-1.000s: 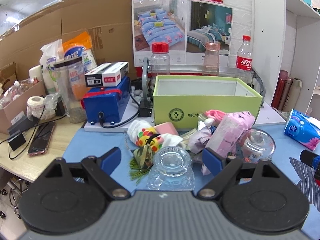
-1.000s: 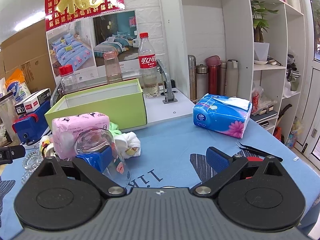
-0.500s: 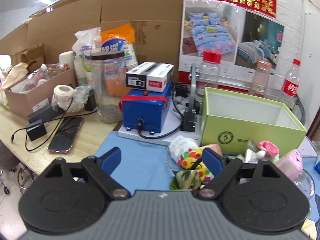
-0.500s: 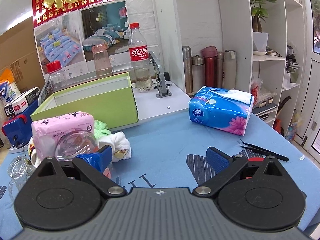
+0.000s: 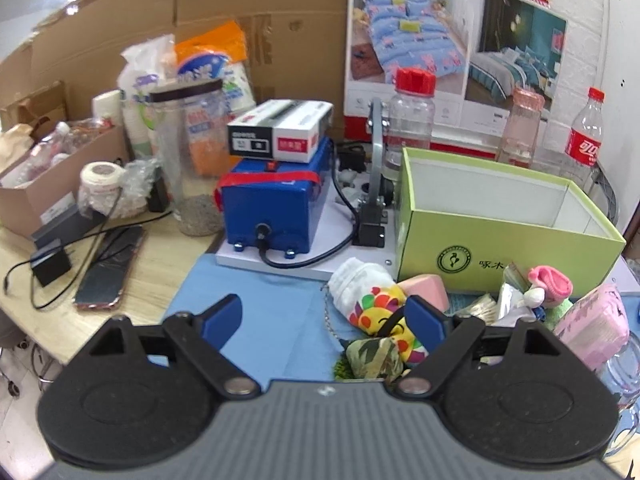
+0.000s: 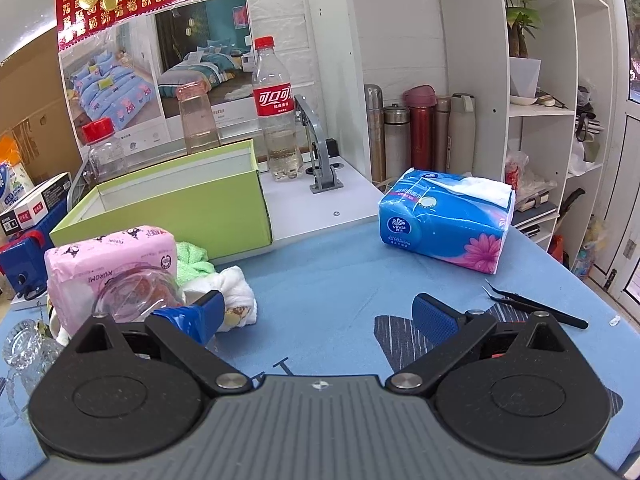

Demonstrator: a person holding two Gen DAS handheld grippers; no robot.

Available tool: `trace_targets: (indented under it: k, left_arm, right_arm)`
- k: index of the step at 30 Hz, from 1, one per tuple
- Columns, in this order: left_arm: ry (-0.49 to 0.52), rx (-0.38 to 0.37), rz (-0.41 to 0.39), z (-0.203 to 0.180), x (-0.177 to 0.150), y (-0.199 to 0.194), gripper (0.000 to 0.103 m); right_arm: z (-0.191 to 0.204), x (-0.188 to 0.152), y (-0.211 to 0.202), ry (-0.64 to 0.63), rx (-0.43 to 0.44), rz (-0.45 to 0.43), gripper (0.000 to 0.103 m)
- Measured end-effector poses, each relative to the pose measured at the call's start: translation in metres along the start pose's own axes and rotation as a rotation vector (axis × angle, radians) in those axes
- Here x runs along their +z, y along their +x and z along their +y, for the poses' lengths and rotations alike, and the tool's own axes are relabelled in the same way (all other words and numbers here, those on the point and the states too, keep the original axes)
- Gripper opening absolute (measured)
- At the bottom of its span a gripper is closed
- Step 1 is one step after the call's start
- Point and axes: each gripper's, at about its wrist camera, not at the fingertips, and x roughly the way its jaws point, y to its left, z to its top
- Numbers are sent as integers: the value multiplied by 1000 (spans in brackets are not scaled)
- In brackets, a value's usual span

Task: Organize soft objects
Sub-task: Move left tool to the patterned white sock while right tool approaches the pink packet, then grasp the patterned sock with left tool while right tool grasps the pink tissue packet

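Soft plush toys [image 5: 384,312] and fluffy towels [image 6: 234,292] heap beside a rigid green box [image 5: 500,236]; both hand-held grippers gape empty.

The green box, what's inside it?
The green box shows only bare white inner walls; nothing pokes above its rim. Its floor is hidden by the front wall in both views.

Green box [image 5: 500,240], pink tissue pack [image 6: 112,252] (blk cartoon print), blue cloth [image 6: 340,272].

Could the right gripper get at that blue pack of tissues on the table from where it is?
Probably yes. The right gripper is open and holds nothing, and only bare blue tablecloth lies between it and the blue tissue pack. The black tweezers lie off to the side.
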Motion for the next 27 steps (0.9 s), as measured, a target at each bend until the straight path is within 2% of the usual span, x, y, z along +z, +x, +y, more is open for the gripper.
trace_targets:
  k: [5, 10, 11, 13, 17, 20, 24, 27]
  left_arm:
    - [52, -150, 155, -2, 35, 50, 87]
    - [148, -294, 299, -30, 38, 90, 87]
    - [169, -292, 319, -35, 36, 98, 87]
    - [191, -234, 349, -42, 33, 115, 87]
    - [203, -233, 425, -39, 23, 136, 87]
    - [150, -233, 423, -13, 21, 134, 87]
    - [96, -158, 407, 26, 15, 127, 87]
    - [36, -144, 392, 55, 12, 115, 87]
  right_arm:
    - [1, 9, 6, -45, -32, -15, 88]
    - [-1, 13, 20, -35, -35, 8, 88]
    - [-1, 14, 24, -40, -41, 15, 88]
    - [0, 15, 30, -43, -44, 25, 88]
    - [0, 16, 36, -41, -28, 41, 88]
    - [0, 18, 36, -46, -37, 34, 88]
    - [-1, 22, 34, -56, -31, 26, 88]
    - [2, 28, 28, -70, -11, 11, 88]
